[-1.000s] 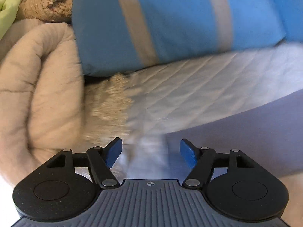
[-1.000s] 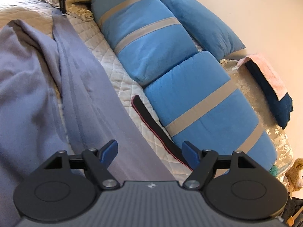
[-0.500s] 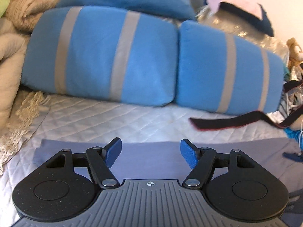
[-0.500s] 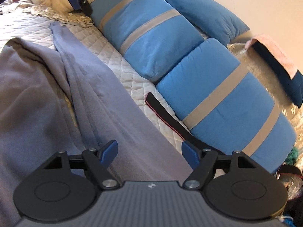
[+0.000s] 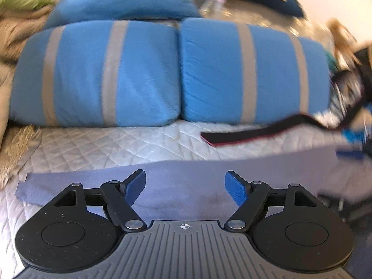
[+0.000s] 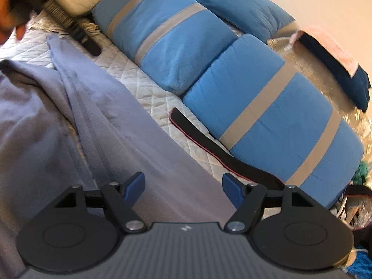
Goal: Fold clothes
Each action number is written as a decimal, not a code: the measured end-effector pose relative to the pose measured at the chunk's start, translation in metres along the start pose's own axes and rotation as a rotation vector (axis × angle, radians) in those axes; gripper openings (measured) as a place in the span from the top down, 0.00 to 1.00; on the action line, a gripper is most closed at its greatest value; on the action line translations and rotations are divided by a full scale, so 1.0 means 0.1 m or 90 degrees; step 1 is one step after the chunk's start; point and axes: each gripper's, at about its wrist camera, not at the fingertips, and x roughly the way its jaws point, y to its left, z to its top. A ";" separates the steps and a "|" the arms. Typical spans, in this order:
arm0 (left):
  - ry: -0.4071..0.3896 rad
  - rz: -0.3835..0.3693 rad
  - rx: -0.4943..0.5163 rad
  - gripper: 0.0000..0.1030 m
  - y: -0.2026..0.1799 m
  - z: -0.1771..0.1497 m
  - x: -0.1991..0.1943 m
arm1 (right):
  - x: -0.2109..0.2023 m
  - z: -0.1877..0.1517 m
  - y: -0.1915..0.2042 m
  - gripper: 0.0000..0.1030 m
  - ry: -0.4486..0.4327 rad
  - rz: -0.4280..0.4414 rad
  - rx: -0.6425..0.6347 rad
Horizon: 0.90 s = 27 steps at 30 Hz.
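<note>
Lavender fleece garment (image 6: 97, 125) lies spread on our white quilted bedcover (image 5: 111, 144), beneath both tongs. Our left gripper (image 5: 185, 187) is opening, nothing between its jaws; our right gripper (image 6: 182, 188) stands wide and empty. Beyond lie a black strap (image 5: 253, 134) and blue grey-striped cushions (image 5: 139, 74).

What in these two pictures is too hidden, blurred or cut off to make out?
- Purple garment: the left gripper, its jaws opening and empty, covers the near part in the left view; what kind of garment is unclear.
- Clutter at the right edge, left view: blurred.
- Black strap: its far end runs under the right gripper, right view.
- Hand: cut off at the corner, right view.
</note>
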 end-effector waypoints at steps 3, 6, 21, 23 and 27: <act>0.007 0.003 0.133 0.28 -0.27 -0.08 0.01 | 0.03 -0.01 -0.08 0.21 0.013 -0.010 0.023; 0.004 -0.014 0.223 0.28 -0.45 -0.17 0.02 | 0.06 -0.01 -0.16 0.22 0.030 -0.026 0.049; 0.009 0.018 0.314 0.28 -0.74 -0.23 0.13 | -0.06 0.04 0.10 0.54 -0.018 0.115 0.004; 0.010 0.028 0.309 0.28 -0.72 -0.21 0.13 | -0.07 0.04 0.18 0.54 -0.024 0.129 -0.017; 0.015 0.034 0.281 0.28 -0.64 -0.15 0.10 | 0.01 0.06 0.31 0.54 -0.016 0.150 -0.040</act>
